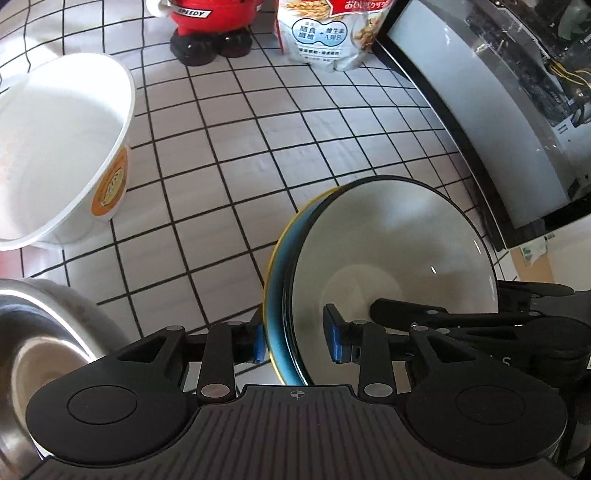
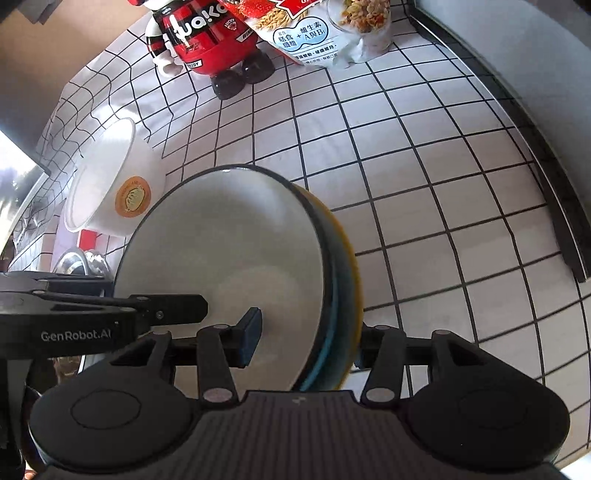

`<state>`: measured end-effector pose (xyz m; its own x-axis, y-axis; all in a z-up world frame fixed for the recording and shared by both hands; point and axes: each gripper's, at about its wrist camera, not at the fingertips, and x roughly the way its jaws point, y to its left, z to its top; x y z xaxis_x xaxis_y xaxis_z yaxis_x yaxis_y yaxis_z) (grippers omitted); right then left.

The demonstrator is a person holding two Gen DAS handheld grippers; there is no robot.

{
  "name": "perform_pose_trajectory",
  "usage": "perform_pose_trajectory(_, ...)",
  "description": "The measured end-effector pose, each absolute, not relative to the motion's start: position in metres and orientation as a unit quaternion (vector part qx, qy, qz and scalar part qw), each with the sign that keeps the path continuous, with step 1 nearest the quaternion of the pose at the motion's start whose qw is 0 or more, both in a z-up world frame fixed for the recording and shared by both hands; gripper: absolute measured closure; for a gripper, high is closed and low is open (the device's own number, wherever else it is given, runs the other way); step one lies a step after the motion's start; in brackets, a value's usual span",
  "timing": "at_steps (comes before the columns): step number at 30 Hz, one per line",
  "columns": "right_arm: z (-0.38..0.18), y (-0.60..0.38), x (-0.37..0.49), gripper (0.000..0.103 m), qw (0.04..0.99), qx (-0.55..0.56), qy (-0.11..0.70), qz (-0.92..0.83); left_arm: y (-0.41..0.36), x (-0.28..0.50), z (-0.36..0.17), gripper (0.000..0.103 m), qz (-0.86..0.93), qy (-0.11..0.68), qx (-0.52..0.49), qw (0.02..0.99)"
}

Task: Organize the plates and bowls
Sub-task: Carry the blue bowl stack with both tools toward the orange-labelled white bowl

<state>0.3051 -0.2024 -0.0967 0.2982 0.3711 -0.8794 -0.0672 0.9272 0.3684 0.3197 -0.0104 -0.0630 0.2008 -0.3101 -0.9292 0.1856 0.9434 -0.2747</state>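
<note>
A white bowl with a black rim (image 1: 391,240) (image 2: 221,236) sits nested in a blue bowl with a yellow rim (image 1: 275,280) (image 2: 347,280) on the tiled cloth. My left gripper (image 1: 295,339) straddles the stack's near wall, one blue pad (image 1: 258,343) outside and the other inside the white bowl. A gap shows at the inner pad, so it is open. My right gripper (image 2: 304,343) straddles the opposite wall the same way. Its inner pad (image 2: 251,336) stands clear of the wall, so it is open too. Each view shows the other gripper's finger reaching into the white bowl.
A white paper bowl with an orange sticker (image 1: 62,147) (image 2: 110,184) stands to the left. A steel bowl (image 1: 33,332) sits at the near left. A red figurine (image 1: 210,33) and a cereal bag (image 1: 325,33) stand at the back. A white appliance with a black edge (image 1: 480,122) borders the right.
</note>
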Motion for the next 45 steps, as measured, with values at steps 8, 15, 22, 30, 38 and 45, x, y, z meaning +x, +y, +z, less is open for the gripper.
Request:
perform_pose_trajectory(8,-0.099,-0.200,0.320,0.049,0.796,0.121,0.571,0.160,-0.010,0.330,-0.073,0.070,-0.157,0.618,-0.080,0.766)
perform_pose_trajectory(15,-0.101,-0.195,0.342,0.049,0.795,0.120,0.570,0.171,-0.003,0.339,-0.072,0.067,-0.148,0.616,-0.090,0.768)
perform_pose_trajectory(22,-0.103,-0.181,0.364,0.049,0.798,0.115,0.562,0.187,0.021,0.361,-0.072,0.068,-0.118,0.601,-0.134,0.779)
perform_pose_trajectory(30,-0.092,-0.171,0.371,0.049,0.816,0.064,0.549,0.170,0.033,0.356,-0.057,0.070,-0.116,0.580,-0.145,0.794)
perform_pose_trajectory(38,-0.010,-0.169,0.365,0.041,0.860,0.014,0.479,0.178,0.096,0.320,0.023,0.070,-0.145,0.494,-0.183,0.838)
perform_pose_trajectory(45,0.027,-0.115,0.406,0.031,0.859,0.039,0.466,0.207,0.178,0.345,0.034,0.070,0.026,0.448,-0.183,0.874)
